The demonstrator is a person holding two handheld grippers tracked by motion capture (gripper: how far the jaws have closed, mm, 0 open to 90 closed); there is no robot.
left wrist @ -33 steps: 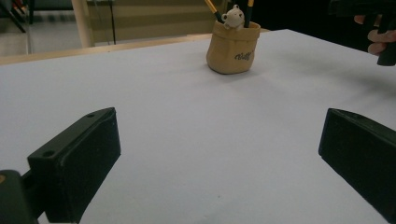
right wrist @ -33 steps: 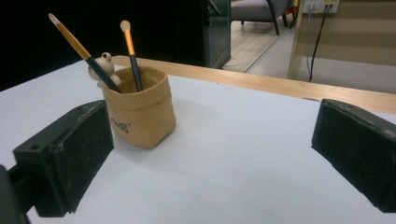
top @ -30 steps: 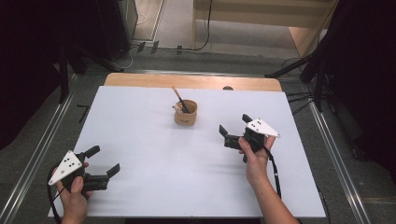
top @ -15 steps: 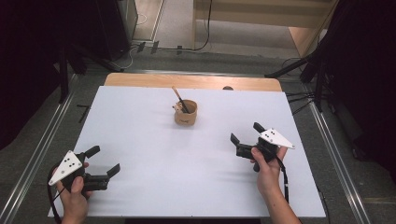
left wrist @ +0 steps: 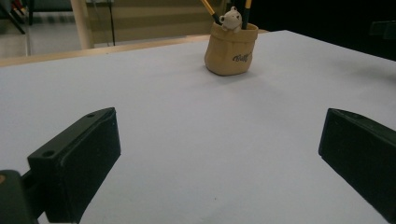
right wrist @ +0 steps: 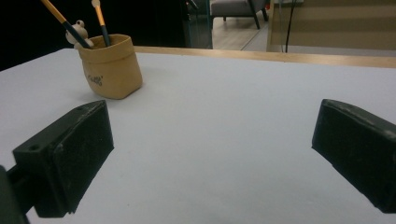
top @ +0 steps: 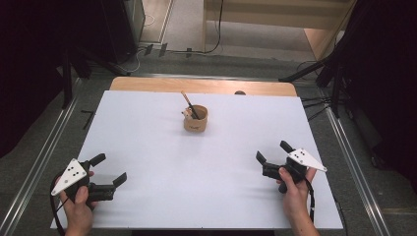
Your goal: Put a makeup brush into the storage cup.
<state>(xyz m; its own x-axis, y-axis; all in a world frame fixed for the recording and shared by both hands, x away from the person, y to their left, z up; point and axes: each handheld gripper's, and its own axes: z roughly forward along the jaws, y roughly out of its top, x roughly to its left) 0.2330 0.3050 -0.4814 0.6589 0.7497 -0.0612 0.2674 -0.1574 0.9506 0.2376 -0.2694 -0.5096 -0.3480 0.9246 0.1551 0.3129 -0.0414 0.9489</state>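
A tan fabric-look pen pot [top: 195,118] stands upright near the table's far middle, with a small white bear figure on its rim and pencils [top: 189,104] leaning out of it. The pen pot [left wrist: 230,49] also shows far ahead in the left gripper view, and the pen pot [right wrist: 111,66] sits at upper left in the right gripper view. My left gripper [top: 109,169] rests at the near left corner, open and holding nothing. At the near right, my right gripper [top: 273,151] is open too, with only bare tabletop between its jaws.
The white tabletop [top: 206,162] spreads between both grippers and the pot. A wooden strip [top: 147,84] runs along the far edge. Metal rails [top: 44,152] flank the table, and dark stands and cables lie on the floor beyond.
My right gripper has drawn back toward the near right corner, away from the pot. The left gripper has stayed in place.
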